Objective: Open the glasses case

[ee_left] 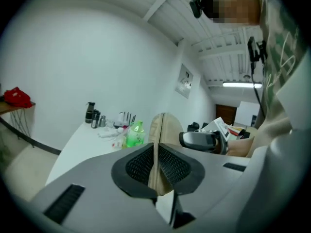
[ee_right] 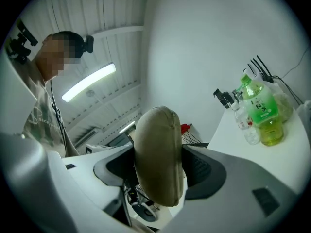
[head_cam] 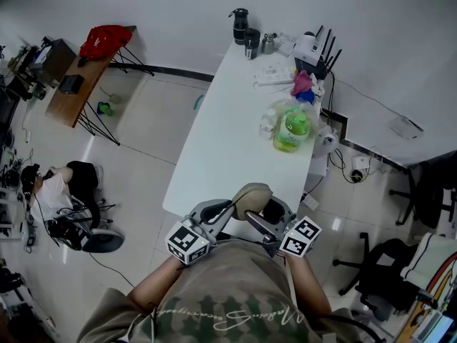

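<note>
A tan, oval glasses case point(head_cam: 251, 196) hangs over the near edge of the white table point(head_cam: 228, 127), held between both grippers just in front of my body. My left gripper point(head_cam: 231, 208) is shut on the case's thin lid edge; in the left gripper view the tan flap point(ee_left: 156, 165) is pinched flat between the black pads. My right gripper point(head_cam: 257, 217) takes the case's thick body point(ee_right: 158, 159) from the other side, with its jaws set wide and the pads against the case's two sides. The right gripper point(ee_left: 201, 141) also shows in the left gripper view beyond the case.
On the table's far half stand a green drink bottle point(head_cam: 293, 128) in a clear bag, small bottles, a pink object, a router point(head_cam: 314, 48) and dark flasks point(head_cam: 243, 27). A person point(head_cam: 57, 191) sits on the floor at left. Office chairs point(head_cam: 400, 270) stand at right.
</note>
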`<action>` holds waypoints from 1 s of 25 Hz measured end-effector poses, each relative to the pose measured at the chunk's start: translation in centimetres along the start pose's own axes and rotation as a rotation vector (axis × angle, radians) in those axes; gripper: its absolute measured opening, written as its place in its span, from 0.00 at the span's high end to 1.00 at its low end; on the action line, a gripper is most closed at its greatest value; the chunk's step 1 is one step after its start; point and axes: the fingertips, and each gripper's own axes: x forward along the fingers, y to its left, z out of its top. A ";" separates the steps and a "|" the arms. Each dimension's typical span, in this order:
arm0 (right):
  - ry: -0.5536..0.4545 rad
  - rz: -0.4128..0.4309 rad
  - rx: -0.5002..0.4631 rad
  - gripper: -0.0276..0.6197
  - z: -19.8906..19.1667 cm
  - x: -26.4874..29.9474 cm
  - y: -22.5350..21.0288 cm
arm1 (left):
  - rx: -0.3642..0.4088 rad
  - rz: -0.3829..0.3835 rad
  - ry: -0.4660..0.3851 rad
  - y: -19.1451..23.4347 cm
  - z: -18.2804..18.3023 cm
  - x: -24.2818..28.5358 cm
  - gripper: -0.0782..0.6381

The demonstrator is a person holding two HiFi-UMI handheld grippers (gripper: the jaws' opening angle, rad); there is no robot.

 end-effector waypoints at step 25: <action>-0.001 0.158 -0.144 0.47 0.4 -0.6 1.7 | 0.110 -0.117 0.041 -2.3 0.4 0.1 0.72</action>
